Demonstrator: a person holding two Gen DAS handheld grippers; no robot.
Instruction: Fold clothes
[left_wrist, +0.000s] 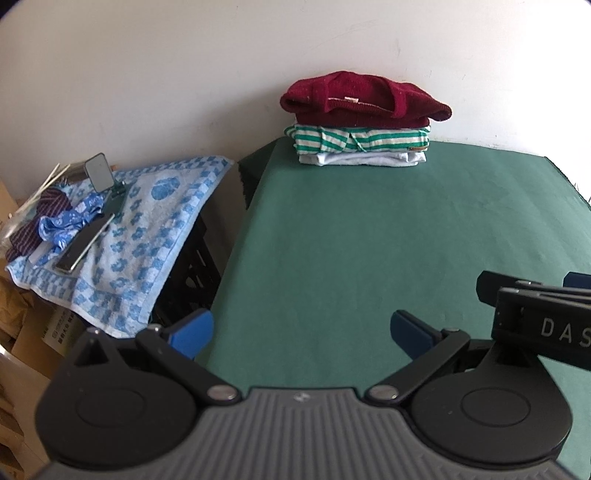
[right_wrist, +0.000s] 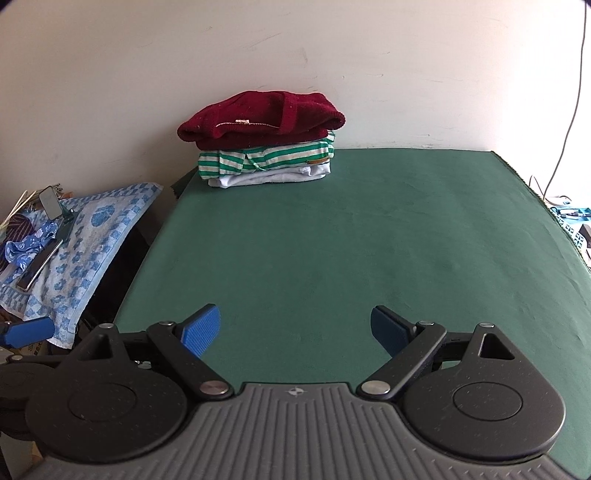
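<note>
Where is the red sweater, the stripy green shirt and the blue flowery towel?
red sweater (right_wrist: 258, 118), right wrist view, on the middle of its folded top.
stripy green shirt (right_wrist: 280, 157), right wrist view, on its striped front edge.
blue flowery towel (left_wrist: 147, 236), left wrist view, on its flower-patterned middle.

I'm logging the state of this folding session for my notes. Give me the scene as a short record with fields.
surface: green table cloth, bare in the middle
folded stack: at the far edge by the wall, three items
top: dark red sweater
middle: green striped shirt
bottom: white garment
side stand: blue patterned towel with loose clothes at its far left
left gripper: open, holding nothing
right gripper: open, holding nothing
</note>
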